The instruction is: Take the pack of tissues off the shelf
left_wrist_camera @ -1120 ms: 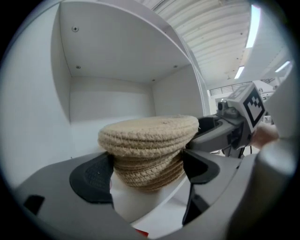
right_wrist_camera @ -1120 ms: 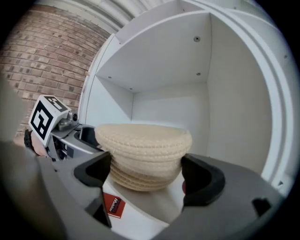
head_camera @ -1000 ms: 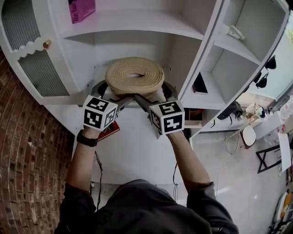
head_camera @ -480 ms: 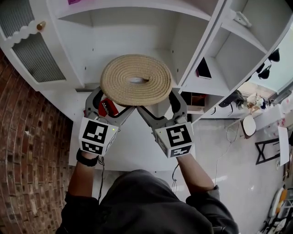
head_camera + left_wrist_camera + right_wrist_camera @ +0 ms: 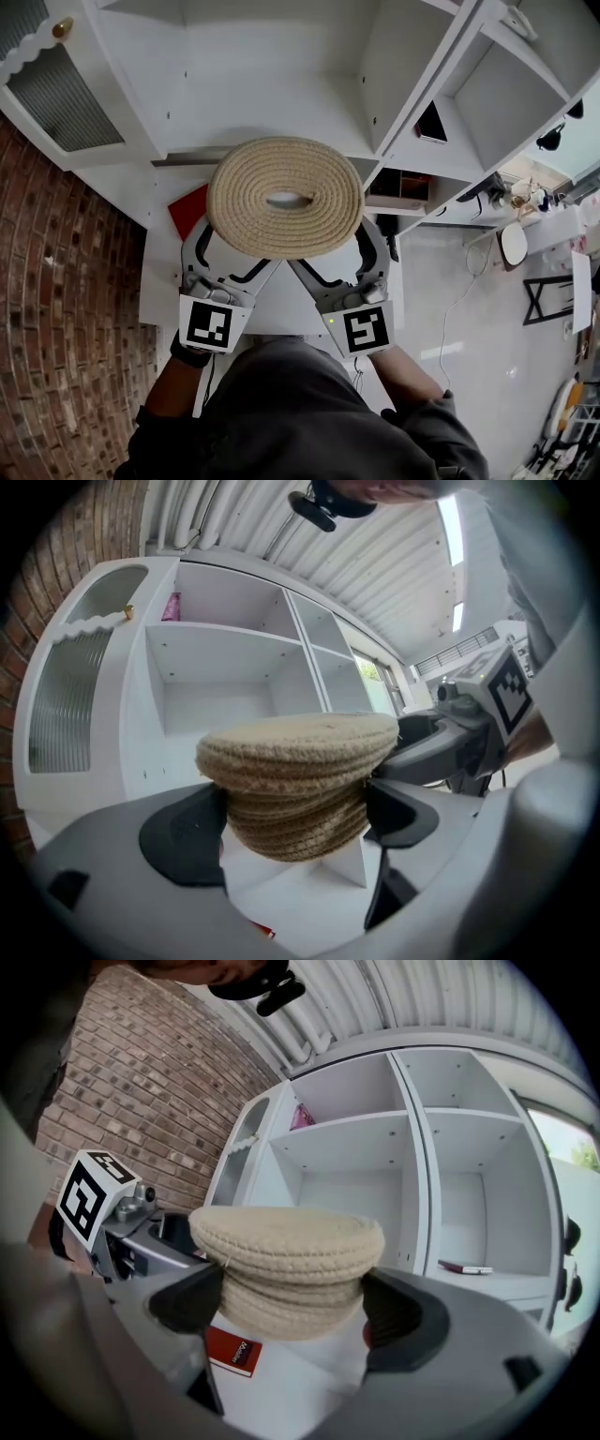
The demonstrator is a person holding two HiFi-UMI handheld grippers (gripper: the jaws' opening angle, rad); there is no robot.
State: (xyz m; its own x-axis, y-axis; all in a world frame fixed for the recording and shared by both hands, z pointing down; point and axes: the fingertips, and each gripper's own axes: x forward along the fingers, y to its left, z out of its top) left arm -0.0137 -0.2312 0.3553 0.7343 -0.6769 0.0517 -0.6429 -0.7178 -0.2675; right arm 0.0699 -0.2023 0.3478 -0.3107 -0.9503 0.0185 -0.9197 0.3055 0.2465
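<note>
the woven tissue pack [image 5: 284, 208] is already out of the white shelf [image 5: 272, 112], with the left gripper [image 5: 228, 265] and the right gripper [image 5: 336, 265] each clamped wide on its sides, so the task seems nearly done.

A white shelf unit [image 5: 281, 84] of open compartments stands ahead of both claws. On its lower ledge, beneath the left claw [image 5: 295, 822], lies a flat red pack with white lettering [image 5: 190, 208]. A pink box [image 5: 302, 1116] sits on a board high above the right claw [image 5: 292, 1302]. A thin dark-red flat item [image 5: 466, 1267] lies in the compartment to that claw's right.
</note>
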